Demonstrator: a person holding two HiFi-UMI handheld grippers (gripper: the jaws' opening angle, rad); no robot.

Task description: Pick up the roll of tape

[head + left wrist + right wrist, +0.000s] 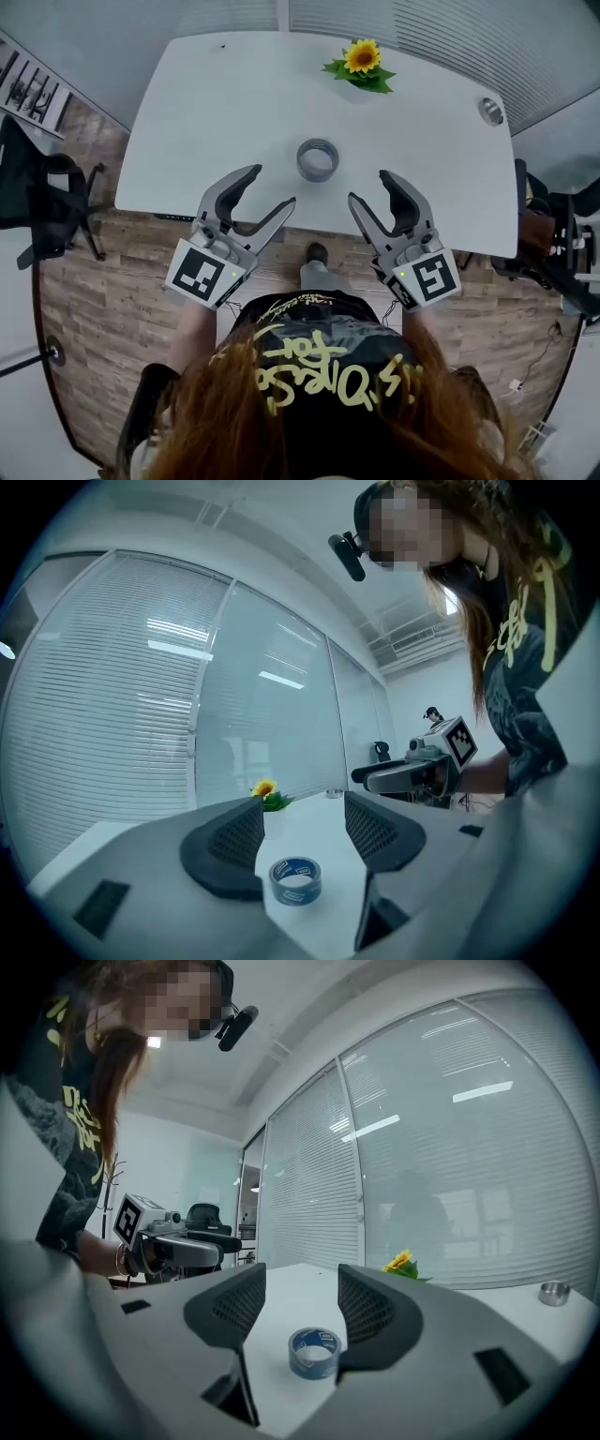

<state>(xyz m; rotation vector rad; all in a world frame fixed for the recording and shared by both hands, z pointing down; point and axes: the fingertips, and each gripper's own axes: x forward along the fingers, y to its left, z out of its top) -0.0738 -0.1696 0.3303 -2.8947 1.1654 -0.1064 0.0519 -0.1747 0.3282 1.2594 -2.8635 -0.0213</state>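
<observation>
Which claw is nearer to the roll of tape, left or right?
Left, but only narrowly. The left claw is open just short of the roll of tape, on its left in the head view. The right claw mirrors it on the other side, open, a touch farther off.

Brightness: you have bright, even, cool light; the white table (pixel 234 103) looks almost flat.
Shadows: only a faint, soft one hugs the roll of tape (pixel 317 159).
Glare: strip-light reflections (pixel 178 649) streak the glazed wall (pixel 141 724), upper left in your left gripper view and upper right in your right gripper view.
Distortion: both gripper views bulge like a fisheye and go black at the corners; your head view bows the table's edges.
Focus: the left gripper (pixel 302 832) and right gripper (pixel 302 1307), close to their lenses, look soft-edged.
</observation>
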